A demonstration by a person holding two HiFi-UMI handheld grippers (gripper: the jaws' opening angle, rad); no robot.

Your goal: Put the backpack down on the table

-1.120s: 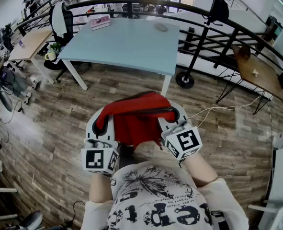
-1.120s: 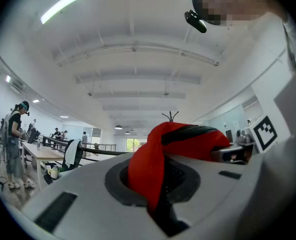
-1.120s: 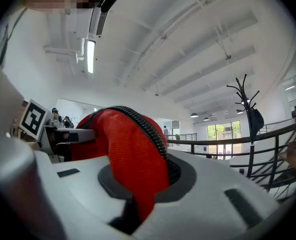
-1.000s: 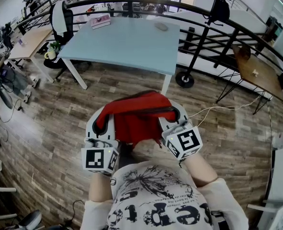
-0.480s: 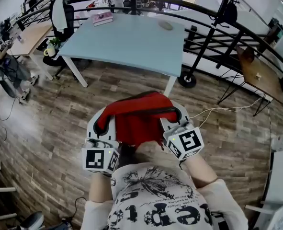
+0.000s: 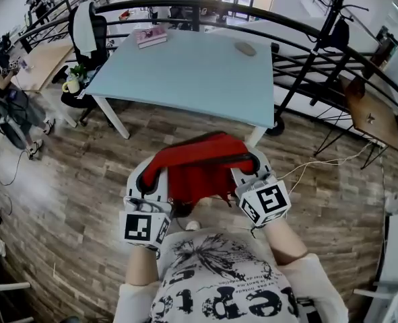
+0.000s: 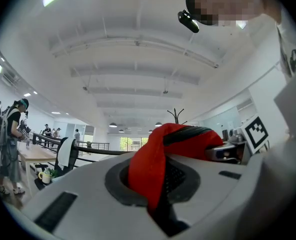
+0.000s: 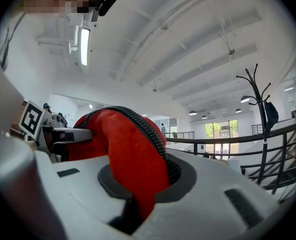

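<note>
A red backpack [image 6: 197,169] with a black zip hangs between my two grippers above the wooden floor, just short of the pale blue table [image 6: 185,62]. My left gripper [image 6: 149,177] is shut on the bag's left end, where red fabric [image 7: 148,171] is pinched in its jaws. At the bag's right end my right gripper [image 6: 250,169] is shut on red fabric with zip edging [image 8: 137,159]. Each gripper view shows the other gripper beyond the bag.
A pink book [image 6: 150,36] and a grey round object [image 6: 245,48] lie at the table's far side. A black railing [image 6: 306,52] and a coat stand [image 6: 333,25] stand to the right. An office chair [image 6: 87,29], a wooden desk [image 6: 40,59] and people are at the left.
I have moved forward with the backpack toward the blue table, which now looks larger and nearer. Both grips on the bag are unchanged.
</note>
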